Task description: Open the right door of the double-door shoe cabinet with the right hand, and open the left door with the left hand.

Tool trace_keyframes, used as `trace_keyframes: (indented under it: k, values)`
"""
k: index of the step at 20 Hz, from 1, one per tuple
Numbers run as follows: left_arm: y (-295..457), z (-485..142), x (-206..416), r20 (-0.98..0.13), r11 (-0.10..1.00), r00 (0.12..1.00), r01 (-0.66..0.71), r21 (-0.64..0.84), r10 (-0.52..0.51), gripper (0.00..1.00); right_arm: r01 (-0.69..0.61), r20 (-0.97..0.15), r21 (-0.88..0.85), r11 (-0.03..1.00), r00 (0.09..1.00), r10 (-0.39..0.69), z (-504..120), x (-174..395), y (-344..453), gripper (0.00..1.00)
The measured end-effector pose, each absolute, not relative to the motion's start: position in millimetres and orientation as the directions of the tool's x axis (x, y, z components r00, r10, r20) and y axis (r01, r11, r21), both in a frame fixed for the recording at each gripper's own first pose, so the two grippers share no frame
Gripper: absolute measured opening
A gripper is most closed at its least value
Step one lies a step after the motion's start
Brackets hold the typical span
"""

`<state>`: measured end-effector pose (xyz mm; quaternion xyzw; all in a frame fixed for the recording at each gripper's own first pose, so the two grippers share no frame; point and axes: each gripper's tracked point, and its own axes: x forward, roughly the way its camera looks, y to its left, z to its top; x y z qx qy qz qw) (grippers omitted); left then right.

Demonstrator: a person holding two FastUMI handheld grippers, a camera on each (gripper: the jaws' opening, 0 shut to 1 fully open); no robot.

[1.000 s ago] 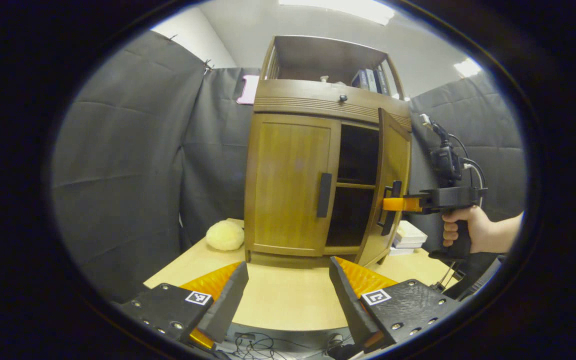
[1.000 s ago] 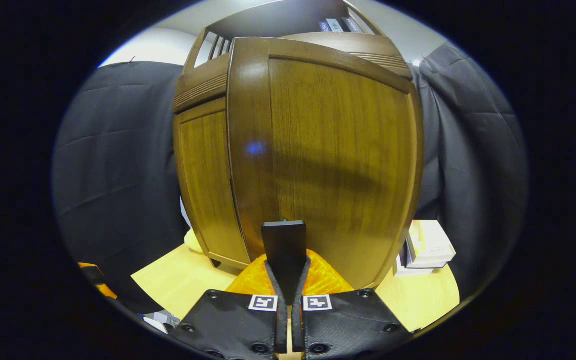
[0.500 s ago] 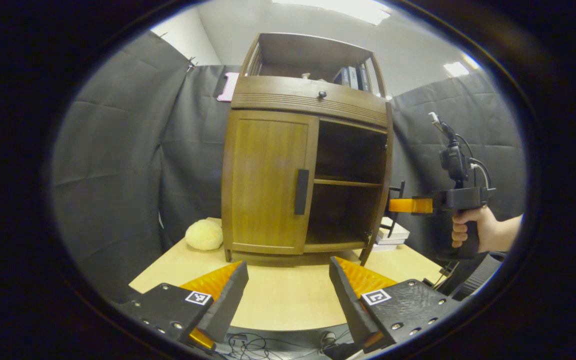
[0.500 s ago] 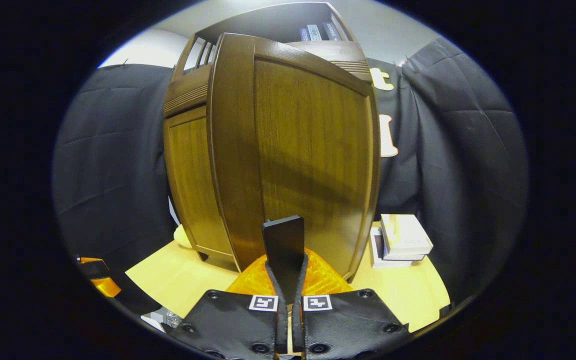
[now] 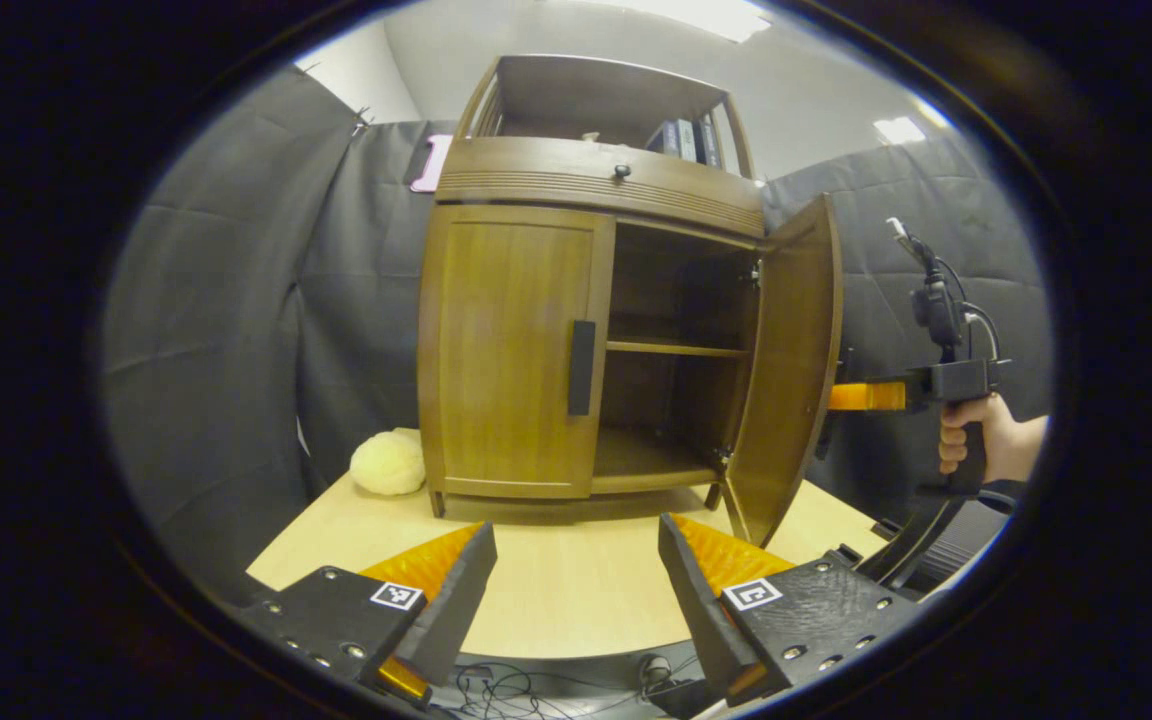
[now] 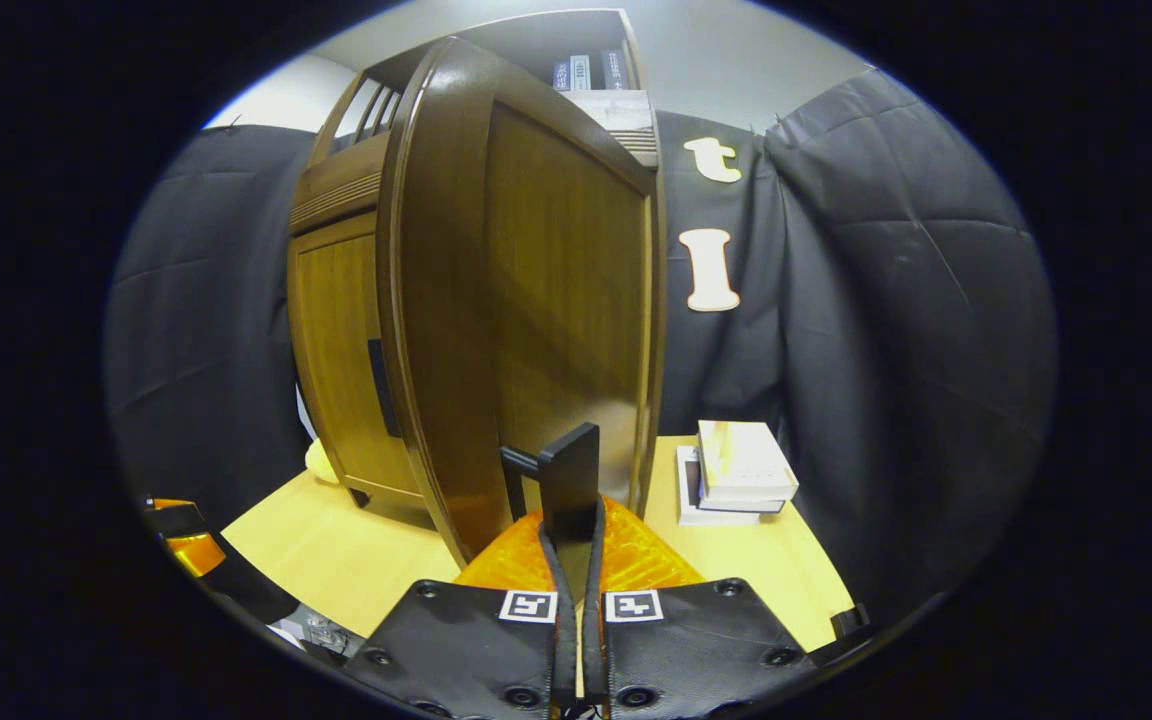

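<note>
1. Since a second ago the right door (image 5: 786, 370) has swung from half open to wide open, past square with the shoe cabinet (image 5: 596, 300)
2. Right gripper (image 6: 571, 520) is clamped on the right door's black handle (image 6: 566, 480), both fingers pressing its sides (a hand (image 5: 976, 440) holds it, seen from the left gripper view)
3. Left gripper (image 5: 576, 570) hovers over the table (image 5: 566, 590), jaws apart, holding nothing
4. Left door (image 5: 511, 345) is closed, its handle (image 5: 581, 367) untouched
5. Books (image 6: 731, 470) lie stacked beside the cabinet
</note>
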<state>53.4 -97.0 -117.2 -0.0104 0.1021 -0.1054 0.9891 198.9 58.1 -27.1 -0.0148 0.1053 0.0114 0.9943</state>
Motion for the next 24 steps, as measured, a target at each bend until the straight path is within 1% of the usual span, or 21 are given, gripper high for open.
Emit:
trace_keyframes:
  k: [1, 2, 3, 4, 5, 6, 9, 10, 11, 13, 14, 15, 17, 21, 22, 23, 24]
  values:
    - [-99, -118, 53, -0.199, 0.976, 0.956, 0.214, -0.041, -0.217, 0.91, -0.028, -0.198, -0.044, 0.999, 0.98, 0.018, -25, 200, 54, 0.04]
    - [-102, -120, 54, -0.201, 0.975, 0.954, 0.219, -0.04, -0.223, 0.93, -0.027, -0.188, -0.059, 0.998, 0.982, 0.016, -24, 203, 50, 0.07]
    - [-104, -122, 54, -0.202, 0.973, 0.952, 0.227, -0.039, -0.23, 0.91, -0.027, -0.182, -0.065, 0.998, 0.983, 0.014, -22, 204, 45, 0.04]
    - [-107, -123, 55, -0.204, 0.972, 0.95, 0.234, -0.039, -0.237, 0.91, -0.023, -0.177, -0.065, 0.998, 0.984, 0.011, -23, 203, 41, 0.04]
    - [-107, -125, 55, -0.205, 0.97, 0.948, 0.242, -0.039, -0.245, 0.93, -0.017, -0.171, -0.065, 0.998, 0.985, 0.006, -23, 203, 37, 0.0]
    - [-109, -124, 55, -0.203, 0.966, 0.944, 0.255, -0.045, -0.259, 0.91, -0.008, -0.16, -0.065, 0.998, 0.987, -0.002, -22, 202, 33, 0.0]
    - [-121, -126, 58, -0.198, 0.956, 0.935, 0.286, -0.063, -0.293, 0.91, 0.021, -0.13, -0.072, 0.997, 0.991, -0.031, -18, 210, 18, 0.0]
    - [-127, -127, 60, -0.202, 0.954, 0.933, 0.292, -0.064, -0.299, 0.92, 0.02, -0.126, -0.063, 0.998, 0.992, -0.028, -19, 210, 15, 0.03]
    - [-132, -127, 63, -0.207, 0.952, 0.93, 0.299, -0.062, -0.305, 0.93, 0.015, -0.127, -0.05, 0.999, 0.992, -0.021, -20, 213, 15, 0.02]
    - [-135, -127, 68, -0.21, 0.95, 0.927, 0.307, -0.055, -0.312, 0.91, 0.005, -0.129, -0.024, 1.0, 0.992, -0.008, -20, 211, 16, 0.02]
    - [-138, -126, 70, -0.208, 0.948, 0.925, 0.313, -0.056, -0.317, 0.91, 0.0, -0.132, -0.012, 1.0, 0.991, -0.001, -21, 209, 16, 0.0]
    - [-140, -126, 72, -0.206, 0.947, 0.924, 0.317, -0.06, -0.322, 0.91, -0.003, -0.138, -0.015, 1.0, 0.99, 0.001, -23, 208, 17, 0.03]
    - [-146, -124, 80, -0.201, 0.944, 0.923, 0.319, -0.078, -0.329, 0.91, -0.003, -0.152, -0.043, 0.999, 0.988, -0.003, -24, 206, 14, 0.02]
    - [-157, -122, 86, -0.192, 0.94, 0.921, 0.326, -0.098, -0.339, 0.91, 0.025, -0.166, -0.05, 0.998, 0.986, -0.033, -26, 198, 7, 0.02]
    - [-157, -122, 84, -0.192, 0.94, 0.92, 0.329, -0.093, -0.342, 0.91, 0.033, -0.168, -0.044, 0.998, 0.985, -0.04, -26, 195, 9, 0.06]
    - [-154, -123, 81, -0.193, 0.939, 0.92, 0.33, -0.091, -0.342, 0.91, 0.048, -0.166, -0.049, 0.998, 0.985, -0.055, -25, 191, 7, 0.02]
    - [-152, -121, 83, -0.193, 0.941, 0.921, 0.325, -0.096, -0.338, 0.91, 0.062, -0.163, -0.054, 0.997, 0.984, -0.07, -24, 188, 4, 0.02]
